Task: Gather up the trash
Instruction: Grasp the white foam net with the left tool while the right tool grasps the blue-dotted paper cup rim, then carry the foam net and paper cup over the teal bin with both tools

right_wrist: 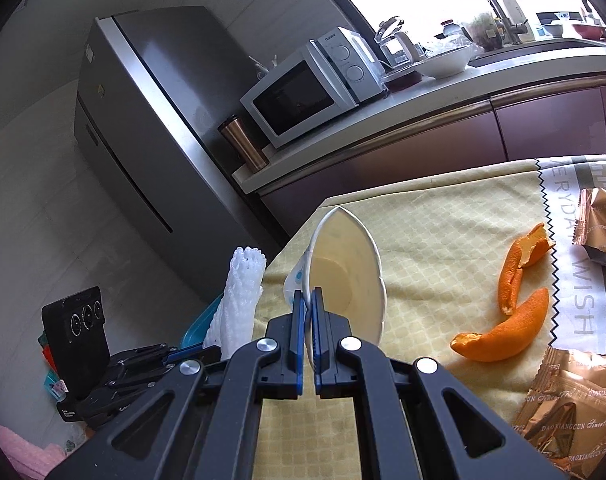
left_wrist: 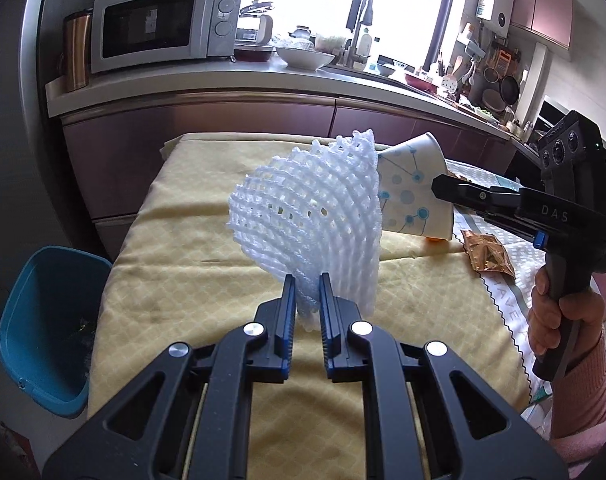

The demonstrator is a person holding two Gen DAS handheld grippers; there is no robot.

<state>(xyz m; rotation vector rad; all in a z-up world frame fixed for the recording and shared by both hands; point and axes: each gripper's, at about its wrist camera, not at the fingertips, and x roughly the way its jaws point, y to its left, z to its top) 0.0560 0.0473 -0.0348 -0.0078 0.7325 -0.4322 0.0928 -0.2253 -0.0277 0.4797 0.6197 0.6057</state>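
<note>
The right tongs (right_wrist: 307, 300) pinch the rim of a squashed white paper cup (right_wrist: 351, 264) above the surface with the yellow checked cloth (right_wrist: 435, 220). Curled orange peel pieces (right_wrist: 515, 312) lie just beside crinkled copper foil wrappers (right_wrist: 571, 400). A white foam mesh sleeve (right_wrist: 239, 300) stands left, seemingly held by the left tongs (right_wrist: 183, 356).

Table w/ yellow cloth (right_wrist: 443, 232): orange peels (right_wrist: 507, 320), gold wrappers (right_wrist: 575, 404).

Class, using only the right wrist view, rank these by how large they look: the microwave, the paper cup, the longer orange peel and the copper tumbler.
1. microwave, though it stands far back
2. paper cup, enlarged by nearness in the right gripper
3. orange peel
4. copper tumbler

The last two look close.
</note>
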